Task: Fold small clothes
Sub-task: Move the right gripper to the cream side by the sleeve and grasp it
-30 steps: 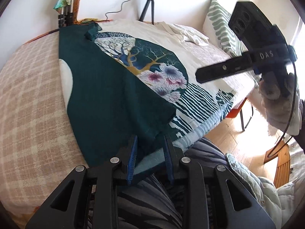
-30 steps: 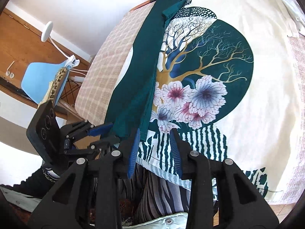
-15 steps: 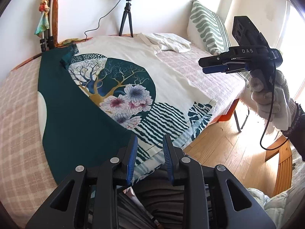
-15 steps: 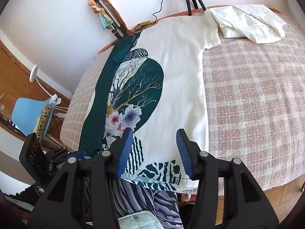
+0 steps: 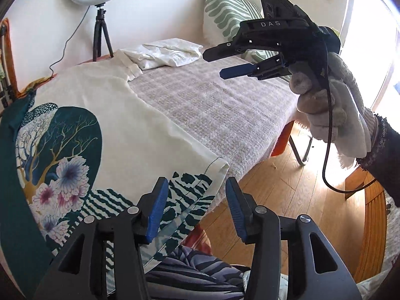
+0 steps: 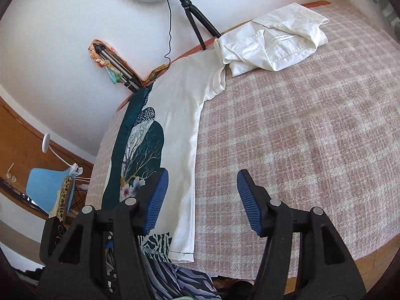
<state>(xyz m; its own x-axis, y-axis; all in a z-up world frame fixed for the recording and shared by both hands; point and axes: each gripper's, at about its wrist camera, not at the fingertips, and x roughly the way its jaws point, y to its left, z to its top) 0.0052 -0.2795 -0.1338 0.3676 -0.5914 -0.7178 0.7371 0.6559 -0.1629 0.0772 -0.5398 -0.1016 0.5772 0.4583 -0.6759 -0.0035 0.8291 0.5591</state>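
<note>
Cream cotton with a dark green tree-and-flower print: that is the shirt [image 5: 130, 125] I am folding, lying flat on the plaid bed cover [image 5: 215, 115] and filling the left half of my left wrist view. One side of it is already folded over, showing as a dark green band along the left edge. Its hem corner sits at the bed's near edge, lower centre.

My left gripper [image 5: 197, 210] hangs just above that hem corner. Its fingers [image 5: 157, 207] have just been opening and now stand released, with nothing pinched between them.

My right gripper [image 6: 202, 200] shows in the upper right of the left wrist view, held in a gloved hand [image 5: 332, 115] above the bed. Its fingers have also just spread and grip nothing; in its own view they frame the shirt's long cream edge and bare plaid.

A crumpled white garment [image 6: 277, 42] lies at the far side of the bed, touching the shirt's sleeve.
</note>
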